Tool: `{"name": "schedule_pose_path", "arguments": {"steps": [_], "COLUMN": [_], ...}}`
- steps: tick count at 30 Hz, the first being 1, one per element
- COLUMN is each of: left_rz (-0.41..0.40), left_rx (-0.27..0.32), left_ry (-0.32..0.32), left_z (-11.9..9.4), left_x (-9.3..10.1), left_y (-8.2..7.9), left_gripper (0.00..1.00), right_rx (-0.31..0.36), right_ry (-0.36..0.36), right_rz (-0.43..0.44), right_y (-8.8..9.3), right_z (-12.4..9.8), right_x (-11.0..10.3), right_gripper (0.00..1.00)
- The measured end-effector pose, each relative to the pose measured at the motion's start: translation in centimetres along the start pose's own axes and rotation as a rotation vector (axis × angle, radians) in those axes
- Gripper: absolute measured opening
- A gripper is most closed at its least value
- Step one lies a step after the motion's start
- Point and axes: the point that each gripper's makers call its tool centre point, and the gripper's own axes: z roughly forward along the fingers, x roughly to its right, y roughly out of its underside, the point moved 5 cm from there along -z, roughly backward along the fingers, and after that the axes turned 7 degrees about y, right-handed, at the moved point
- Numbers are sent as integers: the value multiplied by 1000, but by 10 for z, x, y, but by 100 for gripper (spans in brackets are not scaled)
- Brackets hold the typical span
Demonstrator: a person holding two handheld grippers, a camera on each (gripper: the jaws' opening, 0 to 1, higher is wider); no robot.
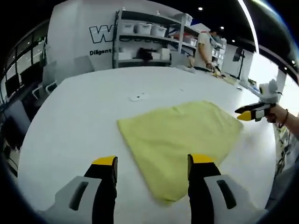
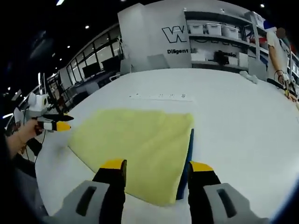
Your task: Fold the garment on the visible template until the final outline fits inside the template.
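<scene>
Lying flat on the white desk (image 1: 70,121), a folded yellow garment (image 1: 180,135) sits just ahead of your left gripper (image 1: 153,164), whose jaws stand parted and empty. Your right gripper (image 2: 154,165) likewise has its jaws spread, holding nothing, with the garment between and beyond them and a blue template (image 2: 188,158) edge peeking out along the inner side of the right-hand jaw.

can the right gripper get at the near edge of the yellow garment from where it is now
Probably yes. The right gripper is open, its fingers hovering over the near edge of the yellow garment, with nothing between them. The blue template edge peeks out beside it.
</scene>
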Motion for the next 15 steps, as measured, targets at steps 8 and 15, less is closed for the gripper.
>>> {"name": "schedule_pose_path", "arguments": {"steps": [8,15], "left_rz": [5,26], "left_rx": [-20,-41], "left_ry": [10,28], "left_z": [-4,-8], "left_x": [10,21], "left_y": [12,26], "left_gripper": [60,57], "right_rx": [-30,-42], "right_ry": [-2,13], "right_rz": [-30,-54], "right_y": [17,29], "right_z": [-5,-8], "right_x": [-2,-2], "right_gripper": [45,41]}}
